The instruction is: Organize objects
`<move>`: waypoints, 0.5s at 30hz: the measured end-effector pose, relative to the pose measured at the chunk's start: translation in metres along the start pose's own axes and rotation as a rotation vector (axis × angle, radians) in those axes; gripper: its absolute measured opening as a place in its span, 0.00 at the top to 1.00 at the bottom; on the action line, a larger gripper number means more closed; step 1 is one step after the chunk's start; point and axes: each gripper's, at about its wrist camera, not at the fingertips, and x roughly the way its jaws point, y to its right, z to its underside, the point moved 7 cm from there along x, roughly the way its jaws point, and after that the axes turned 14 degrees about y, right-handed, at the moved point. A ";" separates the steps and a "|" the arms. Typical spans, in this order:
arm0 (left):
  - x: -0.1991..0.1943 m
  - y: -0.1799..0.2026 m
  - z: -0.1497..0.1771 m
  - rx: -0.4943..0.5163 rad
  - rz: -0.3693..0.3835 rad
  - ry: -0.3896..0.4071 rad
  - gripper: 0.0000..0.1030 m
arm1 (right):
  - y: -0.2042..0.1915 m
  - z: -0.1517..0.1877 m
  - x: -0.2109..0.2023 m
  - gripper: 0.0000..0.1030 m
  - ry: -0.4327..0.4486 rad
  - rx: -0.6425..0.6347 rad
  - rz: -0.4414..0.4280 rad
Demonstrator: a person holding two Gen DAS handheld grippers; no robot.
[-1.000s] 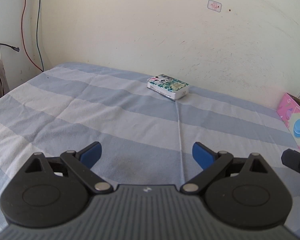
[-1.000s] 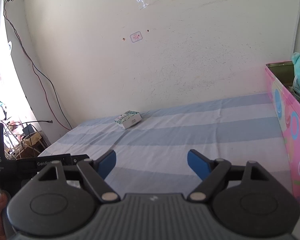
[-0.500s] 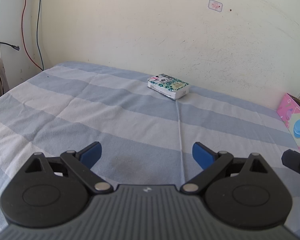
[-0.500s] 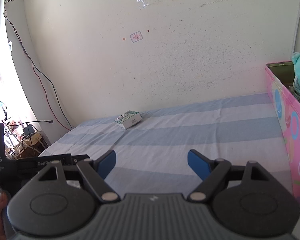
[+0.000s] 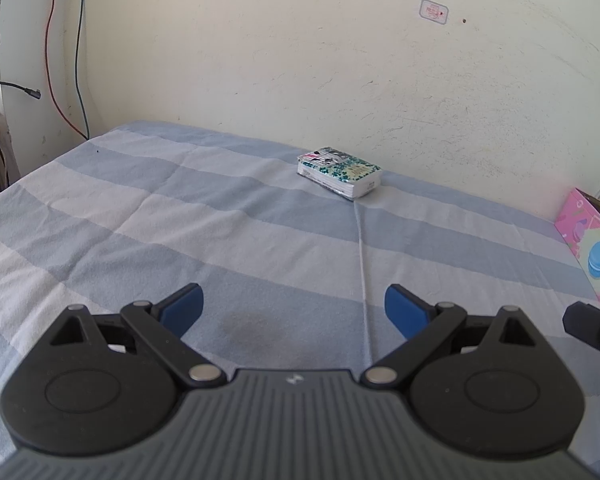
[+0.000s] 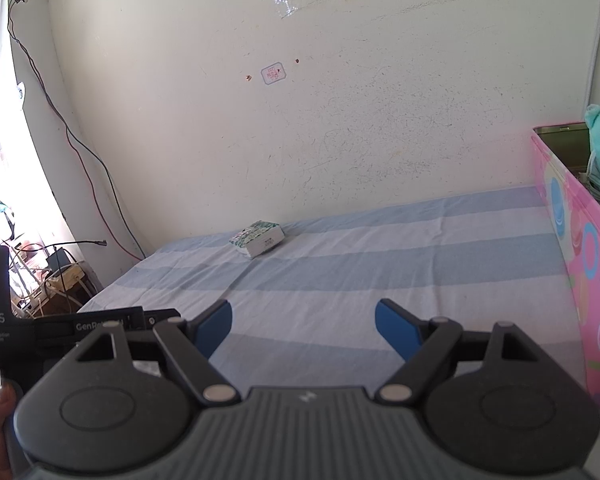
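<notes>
Fingers: left gripper [image 5: 293, 307] and right gripper [image 6: 303, 322] both spread wide, holding nothing | pack [image 5: 339, 172] far ahead of the tips by the wall, bin [image 6: 576, 248] right | risk: soft pack slipping or sheet [image 5: 220, 232] snagging on a low approach.

Both grippers idle, held level.
The left gripper [image 5: 293, 307] and right gripper [image 6: 303, 322] hover with blue fingertips spread wide, gripping nothing.
</notes>
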 end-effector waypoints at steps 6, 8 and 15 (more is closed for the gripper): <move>0.002 -0.008 -0.001 -0.039 -0.028 -0.015 0.04 | -0.004 -0.006 0.029 0.21 -0.055 -0.006 -0.013; 0.003 -0.011 -0.001 -0.049 -0.033 -0.018 0.04 | -0.011 -0.018 0.052 0.21 -0.041 -0.038 -0.025; 0.004 -0.018 -0.005 -0.061 -0.057 -0.010 0.04 | -0.056 -0.025 0.161 0.11 -0.083 -0.264 -0.120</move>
